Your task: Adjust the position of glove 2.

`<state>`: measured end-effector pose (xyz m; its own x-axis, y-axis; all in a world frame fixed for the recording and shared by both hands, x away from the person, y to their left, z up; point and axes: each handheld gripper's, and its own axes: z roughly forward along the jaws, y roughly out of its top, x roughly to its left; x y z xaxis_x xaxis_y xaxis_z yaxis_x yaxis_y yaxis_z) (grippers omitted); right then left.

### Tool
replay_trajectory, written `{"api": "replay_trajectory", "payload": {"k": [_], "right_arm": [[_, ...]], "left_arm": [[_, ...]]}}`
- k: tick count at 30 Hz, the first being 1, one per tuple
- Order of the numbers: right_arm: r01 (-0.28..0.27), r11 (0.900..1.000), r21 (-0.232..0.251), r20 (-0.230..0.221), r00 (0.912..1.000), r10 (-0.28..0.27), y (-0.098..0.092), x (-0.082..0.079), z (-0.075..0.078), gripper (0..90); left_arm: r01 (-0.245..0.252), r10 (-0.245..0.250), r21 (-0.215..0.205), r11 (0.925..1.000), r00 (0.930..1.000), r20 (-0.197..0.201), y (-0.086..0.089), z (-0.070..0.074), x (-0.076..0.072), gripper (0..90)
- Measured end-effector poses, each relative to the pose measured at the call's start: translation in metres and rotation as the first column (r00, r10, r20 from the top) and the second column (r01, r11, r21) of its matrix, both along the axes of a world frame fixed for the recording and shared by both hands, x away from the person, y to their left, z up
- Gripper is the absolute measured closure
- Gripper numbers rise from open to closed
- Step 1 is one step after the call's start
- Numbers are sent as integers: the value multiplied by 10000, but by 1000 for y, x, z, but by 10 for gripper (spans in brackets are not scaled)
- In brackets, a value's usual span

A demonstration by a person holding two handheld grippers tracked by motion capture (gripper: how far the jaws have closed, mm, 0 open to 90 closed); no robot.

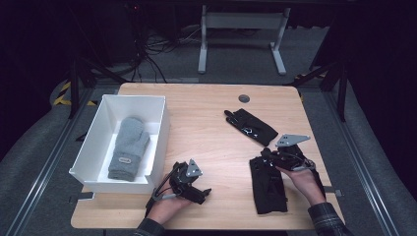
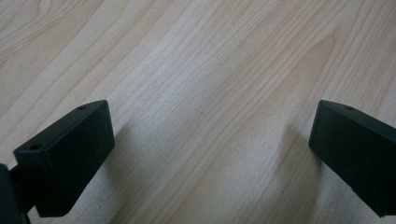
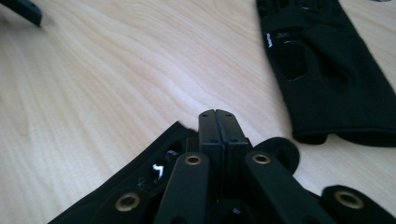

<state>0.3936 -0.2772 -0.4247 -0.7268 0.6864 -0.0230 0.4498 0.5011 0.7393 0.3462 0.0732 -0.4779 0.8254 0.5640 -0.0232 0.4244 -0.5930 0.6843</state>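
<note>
Black, limp glove (image 1: 268, 184) at my five o'clock: right gripper (image 3: 218, 122) clamped shut, pinching its edge; left gripper (image 2: 205, 140) gapes empty.

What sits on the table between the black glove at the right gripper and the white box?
Only the left gripper, fingers open, near the white box. The right gripper is shut at the near black glove.

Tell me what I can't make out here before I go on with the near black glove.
- Right gripper: right gripper view shows the jaws shut, but their own bodies hide whether fabric of the near black glove is pinched.
- Same glove's upper end: high view, covered by gripper and hand.
- Far black glove: logo too small to read.
- Grey mitten: label too small, high view.
</note>
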Motion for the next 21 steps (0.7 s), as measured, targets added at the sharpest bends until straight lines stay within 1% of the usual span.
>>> {"api": "replay_trajectory", "payload": {"k": [4, 8, 10, 11, 12, 17, 21], "right_arm": [[149, 9999, -14, 13, 9999, -149, -1, 12, 1, 900], [392, 9992, 111, 66, 9992, -393, -1, 26, 2, 900], [483, 9988, 88, 111, 9988, -484, 0, 32, 2, 900], [550, 9983, 165, 164, 9983, -553, 1, 36, 2, 900], [578, 9983, 115, 92, 9983, -579, 2, 40, 1, 900], [748, 9971, 111, 67, 9972, -749, 8, 56, 0, 900], [867, 9962, -36, -32, 9962, -868, 14, 72, -2, 900]], "left_arm": [[-3, 3, -4, 10000, 10000, 1, 0, 0, 0, 5], [-2, 2, -1, 10000, 10000, 1, 0, 0, 0, 5], [2, -1, -6, 10000, 10000, 3, 0, 0, 0, 5], [-3, 3, -4, 10000, 10000, 1, 0, 0, 0, 5], [-16, 16, -25, 10000, 10000, 1, 0, 0, 0, 5], [-4, 4, -4, 10000, 10000, 1, 0, 0, 0, 5], [-5, 5, 4, 10000, 10000, 5, 0, 0, 0, 6]]}}
